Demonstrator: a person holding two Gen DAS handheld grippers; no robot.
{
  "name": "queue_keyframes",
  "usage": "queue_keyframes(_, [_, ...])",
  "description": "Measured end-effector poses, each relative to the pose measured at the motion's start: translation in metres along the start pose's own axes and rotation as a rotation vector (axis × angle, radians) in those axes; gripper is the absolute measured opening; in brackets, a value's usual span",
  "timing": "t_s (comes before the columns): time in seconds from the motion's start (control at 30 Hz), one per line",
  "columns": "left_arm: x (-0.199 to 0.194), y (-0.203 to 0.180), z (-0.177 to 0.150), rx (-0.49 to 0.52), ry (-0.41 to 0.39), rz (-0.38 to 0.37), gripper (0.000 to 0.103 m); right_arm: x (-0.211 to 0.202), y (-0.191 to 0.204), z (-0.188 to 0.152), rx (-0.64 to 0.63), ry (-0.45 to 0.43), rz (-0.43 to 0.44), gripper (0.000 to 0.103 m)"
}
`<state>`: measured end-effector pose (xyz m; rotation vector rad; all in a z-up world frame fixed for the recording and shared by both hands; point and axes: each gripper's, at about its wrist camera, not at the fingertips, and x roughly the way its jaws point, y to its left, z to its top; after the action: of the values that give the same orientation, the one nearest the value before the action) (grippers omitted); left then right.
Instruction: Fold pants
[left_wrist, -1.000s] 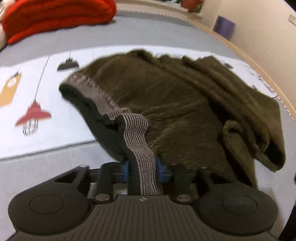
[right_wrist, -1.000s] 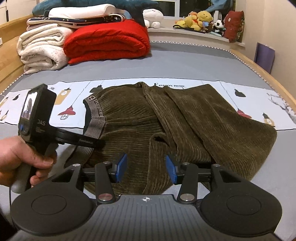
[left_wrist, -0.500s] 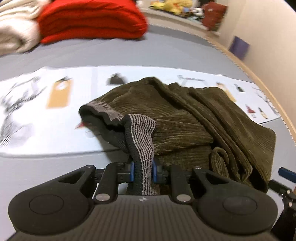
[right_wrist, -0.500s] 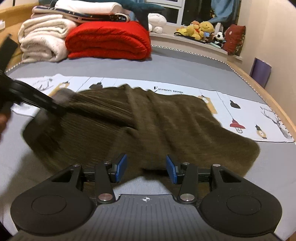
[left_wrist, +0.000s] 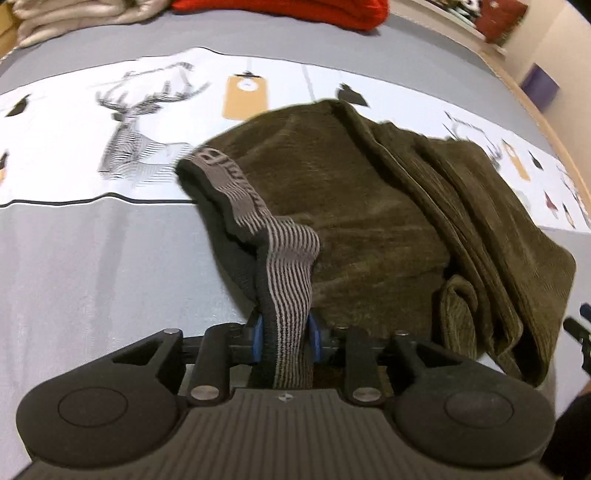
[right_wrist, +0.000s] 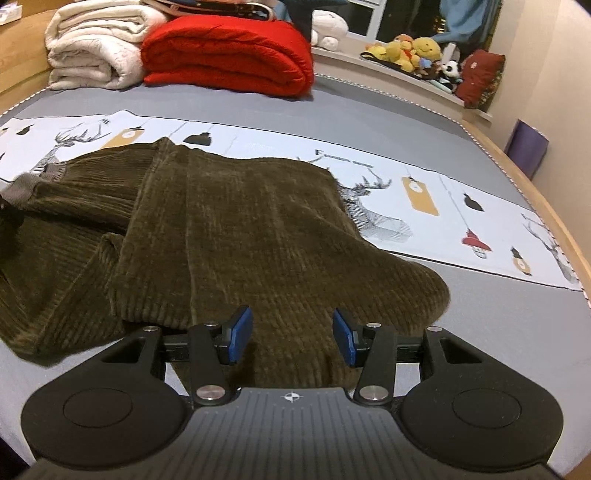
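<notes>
Olive-brown corduroy pants (left_wrist: 369, 206) lie folded over on the bed, with a grey striped elastic waistband (left_wrist: 288, 266). My left gripper (left_wrist: 284, 332) is shut on that waistband and holds it lifted at the pants' near left corner. In the right wrist view the pants (right_wrist: 236, 229) spread across the middle. My right gripper (right_wrist: 291, 332) is open, its blue pads just above the pants' near edge, holding nothing. The waistband end shows at the far left (right_wrist: 26, 184).
The bed has a grey sheet (right_wrist: 480, 332) with a white printed band (right_wrist: 424, 199). A red folded blanket (right_wrist: 229, 55) and white blankets (right_wrist: 92, 44) sit at the back. Stuffed toys (right_wrist: 413, 51) line the window ledge. The wooden bed edge (right_wrist: 569, 236) runs along the right.
My left gripper has pulled the waistband leftward, dragging the pants left across the bed. My right gripper stays open and now sits over the pants' right part near the fold.
</notes>
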<state>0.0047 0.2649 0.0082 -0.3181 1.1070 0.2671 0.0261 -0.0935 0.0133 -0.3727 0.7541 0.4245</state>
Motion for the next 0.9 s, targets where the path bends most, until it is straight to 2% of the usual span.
queue_keyframes(0.1, [-0.012, -0.002, 0.010, -0.004, -0.061, 0.030, 0.034, 0.007, 0.006, 0.006, -0.019, 0.003, 0.027, 0.059])
queue_keyframes(0.2, [-0.019, -0.005, 0.017, 0.020, -0.118, 0.052, 0.047, 0.021, 0.018, 0.016, -0.070, 0.020, 0.079, 0.067])
queue_keyframes(0.27, [-0.021, -0.012, 0.025, 0.022, -0.125, 0.030, 0.048, 0.034, 0.032, 0.022, -0.121, 0.045, 0.113, 0.070])
queue_keyframes(0.33, [-0.017, -0.020, 0.030, 0.046, -0.121, 0.032, 0.048, 0.053, 0.046, 0.025, -0.196, 0.082, 0.099, 0.070])
queue_keyframes(0.4, [-0.014, -0.027, 0.034, 0.068, -0.118, 0.039, 0.048, 0.071, 0.057, 0.028, -0.258, 0.122, 0.081, 0.066])
queue_keyframes(0.43, [-0.013, -0.030, 0.037, 0.071, -0.115, 0.040, 0.048, 0.077, 0.057, 0.030, -0.279, 0.131, 0.084, 0.057])
queue_keyframes(0.47, [-0.013, -0.033, 0.039, 0.071, -0.114, 0.040, 0.048, 0.081, 0.056, 0.033, -0.296, 0.134, 0.078, 0.039])
queue_keyframes(0.5, [-0.012, -0.035, 0.041, 0.071, -0.116, 0.037, 0.048, 0.083, 0.051, 0.036, -0.301, 0.137, 0.071, 0.031])
queue_keyframes(0.53, [-0.010, -0.040, 0.043, 0.073, -0.120, 0.033, 0.048, 0.083, 0.042, 0.042, -0.294, 0.132, 0.060, 0.016])
queue_keyframes(0.57, [-0.008, -0.044, 0.046, 0.077, -0.122, 0.029, 0.048, 0.081, 0.031, 0.047, -0.278, 0.116, 0.051, 0.011])
queue_keyframes(0.67, [-0.006, -0.063, 0.050, 0.101, -0.127, 0.017, 0.048, 0.066, -0.022, 0.058, -0.214, 0.063, -0.001, 0.009])
queue_keyframes(0.73, [-0.005, -0.077, 0.050, 0.121, -0.125, 0.008, 0.048, 0.056, -0.074, 0.056, -0.117, 0.061, -0.048, 0.008])
queue_keyframes(0.83, [0.000, -0.098, 0.046, 0.154, -0.118, -0.005, 0.049, 0.046, -0.151, 0.030, 0.026, 0.109, -0.103, 0.008])
queue_keyframes(0.9, [0.002, -0.114, 0.041, 0.186, -0.111, -0.017, 0.050, 0.046, -0.192, -0.001, 0.109, 0.186, -0.141, 0.008])
